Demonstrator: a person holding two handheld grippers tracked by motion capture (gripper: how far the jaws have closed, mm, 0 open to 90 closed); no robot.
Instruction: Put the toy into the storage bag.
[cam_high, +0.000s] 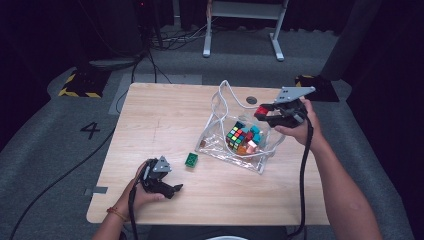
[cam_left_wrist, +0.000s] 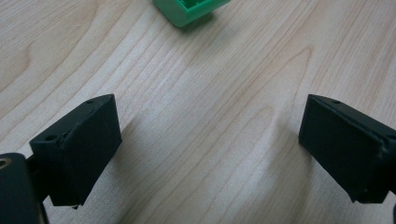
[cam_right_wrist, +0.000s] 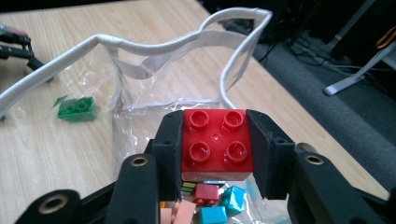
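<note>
Right gripper (cam_right_wrist: 215, 149) has its jaws clenched on a red square plastic building brick w/ four round studs (cam_right_wrist: 217, 142), one pad on each flat side, studs facing the camera. It's held in the air just above the rim of the clear soft plastic bag w/ white cord edging (cam_high: 223, 102), at the far right of the pale wooden counter (cam_high: 150, 120), prob. on its way into or out of that bag. Bag mouth gapes upward, so access from above is easy. Inside it: a multicoloured twist-puzzle cube (cam_high: 237, 135) plus loose teal, red and pinkish bricks.

Left gripper (cam_high: 170, 189) rests low at the near left, jaws released, nothing between them. A green studded plastic brick (cam_high: 191, 160) lies just ahead of it, loose on the counter.
</note>
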